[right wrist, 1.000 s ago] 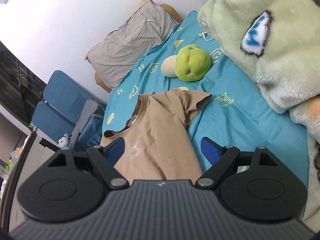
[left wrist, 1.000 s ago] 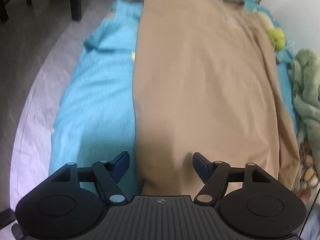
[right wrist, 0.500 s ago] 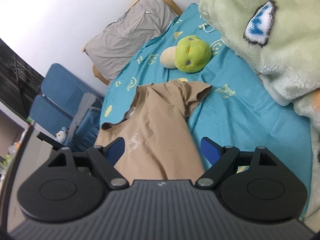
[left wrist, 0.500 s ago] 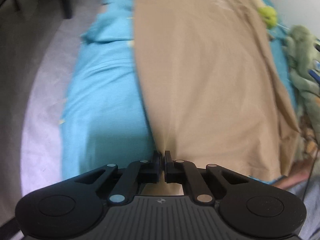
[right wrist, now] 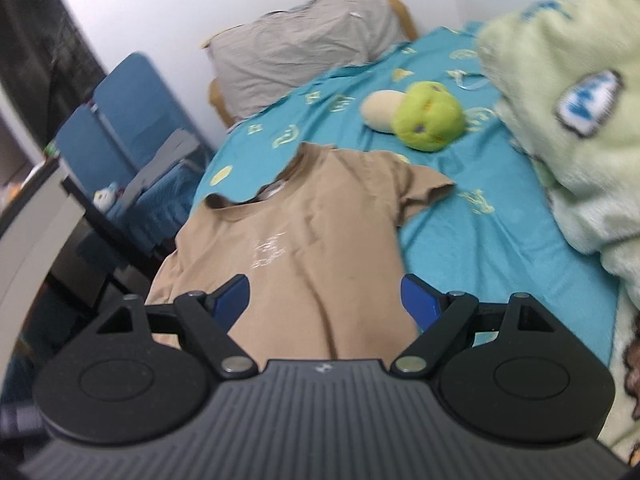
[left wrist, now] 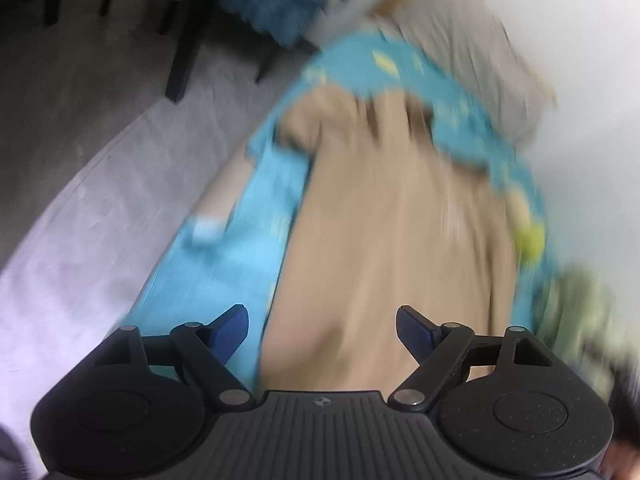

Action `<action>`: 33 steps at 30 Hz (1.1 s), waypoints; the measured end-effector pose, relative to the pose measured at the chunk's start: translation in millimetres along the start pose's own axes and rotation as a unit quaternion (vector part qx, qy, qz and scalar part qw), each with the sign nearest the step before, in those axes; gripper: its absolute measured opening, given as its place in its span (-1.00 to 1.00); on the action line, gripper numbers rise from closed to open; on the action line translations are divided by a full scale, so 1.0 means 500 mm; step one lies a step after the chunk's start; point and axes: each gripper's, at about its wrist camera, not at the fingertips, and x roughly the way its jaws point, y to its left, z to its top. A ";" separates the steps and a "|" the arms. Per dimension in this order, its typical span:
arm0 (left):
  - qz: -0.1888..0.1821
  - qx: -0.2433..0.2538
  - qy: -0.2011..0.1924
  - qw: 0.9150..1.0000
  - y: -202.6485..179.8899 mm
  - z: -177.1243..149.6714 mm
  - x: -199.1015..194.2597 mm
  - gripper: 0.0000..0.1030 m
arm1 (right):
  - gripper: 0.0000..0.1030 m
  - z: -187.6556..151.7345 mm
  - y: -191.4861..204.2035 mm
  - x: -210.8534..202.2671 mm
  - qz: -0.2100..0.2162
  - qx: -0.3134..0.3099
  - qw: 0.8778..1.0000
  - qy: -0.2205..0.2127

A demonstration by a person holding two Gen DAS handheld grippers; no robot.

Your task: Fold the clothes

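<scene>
A tan T-shirt point(right wrist: 320, 232) lies flat, front up, on a teal bed sheet point(right wrist: 480, 240), its neck toward the pillow. It also shows, blurred, in the left wrist view point(left wrist: 392, 240). My left gripper point(left wrist: 322, 328) is open and empty over the shirt's lower left edge. My right gripper point(right wrist: 325, 296) is open and empty above the shirt's lower body; its right sleeve point(right wrist: 424, 188) is spread out.
A grey pillow point(right wrist: 304, 48) lies at the head of the bed. A green and cream plush toy point(right wrist: 420, 116) sits beyond the shirt. A fluffy green blanket point(right wrist: 560, 120) lies at the right. Blue chairs point(right wrist: 120, 128) and grey floor point(left wrist: 80, 200) are at the left.
My left gripper shut on the shirt's lower edge half a second ago; it is now open, and its view has swung up toward the pillow. My right gripper's view has shifted left over the shirt.
</scene>
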 end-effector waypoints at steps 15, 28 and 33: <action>-0.050 -0.163 -0.109 0.979 0.089 0.228 0.309 -0.37 | 0.63 0.000 0.025 0.134 0.021 0.017 0.998 0.053; 0.027 -0.146 -0.207 0.967 0.141 0.214 0.257 -0.99 | 0.63 0.001 -0.008 0.120 0.009 0.062 0.997 0.042; -0.032 -0.211 -0.131 0.968 0.204 0.214 0.286 -0.53 | 0.63 -0.002 -0.011 0.121 0.008 0.062 0.997 0.047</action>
